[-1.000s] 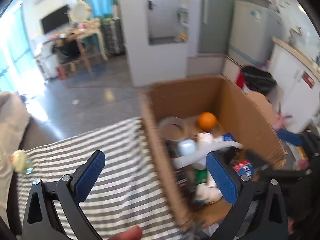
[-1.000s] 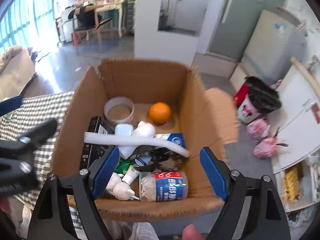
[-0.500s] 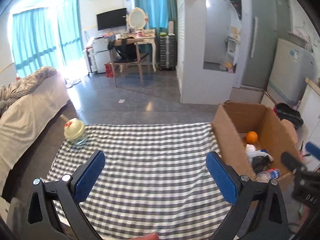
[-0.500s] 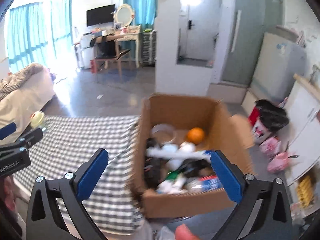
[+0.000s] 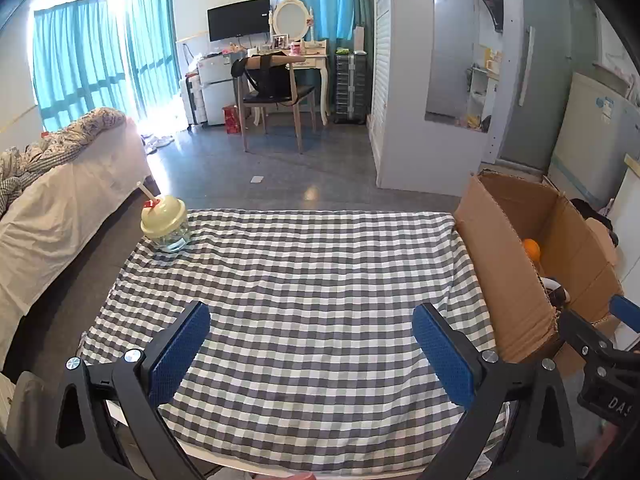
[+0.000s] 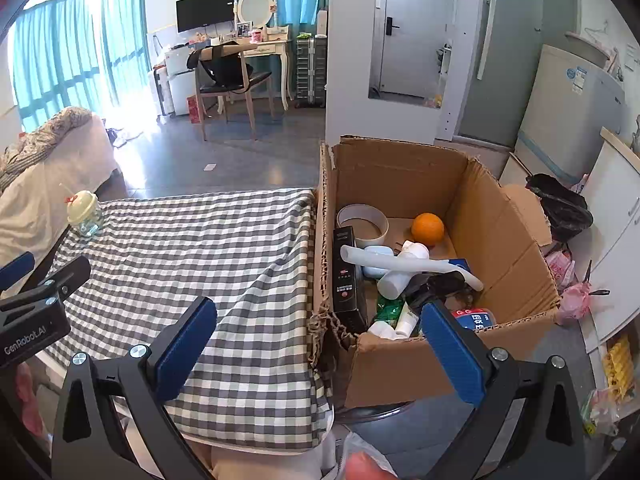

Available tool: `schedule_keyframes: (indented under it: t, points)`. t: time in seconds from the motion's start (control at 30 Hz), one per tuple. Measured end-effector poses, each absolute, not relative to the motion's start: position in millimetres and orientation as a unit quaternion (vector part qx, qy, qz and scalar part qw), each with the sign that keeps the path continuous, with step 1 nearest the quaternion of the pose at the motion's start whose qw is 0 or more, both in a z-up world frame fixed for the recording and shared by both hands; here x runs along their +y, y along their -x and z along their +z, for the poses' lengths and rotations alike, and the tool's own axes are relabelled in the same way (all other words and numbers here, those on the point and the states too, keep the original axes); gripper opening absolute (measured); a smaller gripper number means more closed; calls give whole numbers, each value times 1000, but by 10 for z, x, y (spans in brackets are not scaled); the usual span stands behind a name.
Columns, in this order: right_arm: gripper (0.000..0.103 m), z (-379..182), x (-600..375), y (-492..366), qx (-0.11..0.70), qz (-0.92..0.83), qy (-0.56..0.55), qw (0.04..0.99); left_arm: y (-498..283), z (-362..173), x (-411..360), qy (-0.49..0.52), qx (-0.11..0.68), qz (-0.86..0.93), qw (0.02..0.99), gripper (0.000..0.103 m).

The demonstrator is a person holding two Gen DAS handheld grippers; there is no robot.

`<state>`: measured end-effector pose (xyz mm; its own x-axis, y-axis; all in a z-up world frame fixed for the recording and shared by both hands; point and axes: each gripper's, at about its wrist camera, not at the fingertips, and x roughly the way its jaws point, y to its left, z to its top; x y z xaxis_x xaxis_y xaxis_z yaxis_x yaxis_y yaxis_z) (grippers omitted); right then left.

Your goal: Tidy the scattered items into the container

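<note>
A cardboard box (image 6: pixel 516 240) stands at the right end of the checked tablecloth (image 6: pixel 192 248); it also shows in the left wrist view (image 5: pixel 504 264). Inside lie an orange (image 6: pixel 428 229), a white bowl (image 6: pixel 362 221), a long white tube (image 6: pixel 404 265), a black box (image 6: pixel 347 276), bottles and several small items. A pale yellow lidded cup with a straw (image 5: pixel 165 223) stands at the cloth's far left corner, also in the right wrist view (image 6: pixel 83 213). My left gripper (image 5: pixel 312 350) is open and empty above the cloth's near edge. My right gripper (image 6: pixel 320 344) is open and empty before the box's near left corner.
A bed (image 5: pixel 60 200) lies left of the table. A chair (image 5: pixel 276 96) and a dressing table stand far back. A black rubbish bag (image 6: pixel 560 204), pink bags (image 6: pixel 572 300) and white cabinets (image 6: pixel 616 248) are right of the box.
Both grippers have pulled back from over the box toward the table's near side. The left one has swung left to face the cloth and the cup. Both stay open and empty.
</note>
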<state>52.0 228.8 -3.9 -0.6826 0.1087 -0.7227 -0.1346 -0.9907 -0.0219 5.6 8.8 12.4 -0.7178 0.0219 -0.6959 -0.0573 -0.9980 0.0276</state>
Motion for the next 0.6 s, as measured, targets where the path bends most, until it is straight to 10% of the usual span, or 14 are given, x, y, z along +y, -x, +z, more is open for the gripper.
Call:
schedule_keyframes:
  t: [0.6]
  points:
    - [103, -111, 2270, -473, 12, 912, 406, 63, -2, 37, 78, 393, 19, 919, 23, 103]
